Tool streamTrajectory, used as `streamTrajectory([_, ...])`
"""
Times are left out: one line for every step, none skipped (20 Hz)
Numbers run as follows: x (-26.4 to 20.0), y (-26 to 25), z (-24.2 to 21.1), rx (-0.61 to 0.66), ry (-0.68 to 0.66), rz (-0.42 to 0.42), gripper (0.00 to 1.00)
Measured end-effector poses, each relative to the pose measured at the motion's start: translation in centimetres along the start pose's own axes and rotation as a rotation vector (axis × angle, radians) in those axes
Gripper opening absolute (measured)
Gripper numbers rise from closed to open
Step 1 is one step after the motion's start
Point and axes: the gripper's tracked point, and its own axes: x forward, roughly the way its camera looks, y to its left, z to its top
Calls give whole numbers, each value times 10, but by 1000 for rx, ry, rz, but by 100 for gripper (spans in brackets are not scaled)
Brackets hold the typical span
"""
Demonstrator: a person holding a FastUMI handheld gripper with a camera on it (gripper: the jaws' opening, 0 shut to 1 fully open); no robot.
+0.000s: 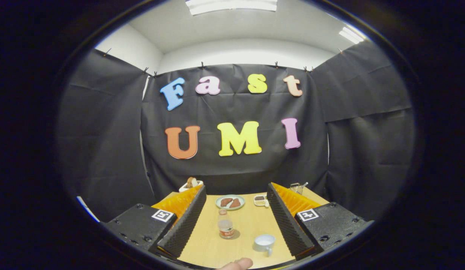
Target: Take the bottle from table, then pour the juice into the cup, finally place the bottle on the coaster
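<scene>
A small clear bottle (pixel 225 224) with a red label stands upright on the wooden table (pixel 211 247), between my two fingers and a little ahead of them. A pale blue cup (pixel 265 243) with a handle sits to its right, close to the right finger (pixel 283 219). My gripper (pixel 236 195) is open, fingers wide apart, touching nothing. I cannot make out the coaster.
A grey-green plate (pixel 230 202) with brown pieces lies further back, a small white dish (pixel 260 200) beside it. A white holder (pixel 191 184) stands behind the left finger, a clear container (pixel 297 186) behind the right. A fingertip (pixel 238 264) shows at the table's near edge.
</scene>
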Motion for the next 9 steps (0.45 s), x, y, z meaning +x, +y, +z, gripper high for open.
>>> streamTrajectory([-1,0,-1,4,0,0,100])
streamTrajectory([-3,-1,-1,4,2,-2,100])
streamTrajectory([-4,-3,-3,4,8,-6,100])
streamTrajectory([-5,-4,-3,0,9,-8,100])
streamTrajectory([-6,-5,-2,-4,1,-7,100])
streamTrajectory([-8,-7,-4,-5,6,-8,100])
streamTrajectory([-10,-9,-8,-5,11,-10,100])
streamTrajectory([-10,-11,-9,-5,12,-9,100])
streamTrajectory([-11,-10,-9,-3,12,0,100])
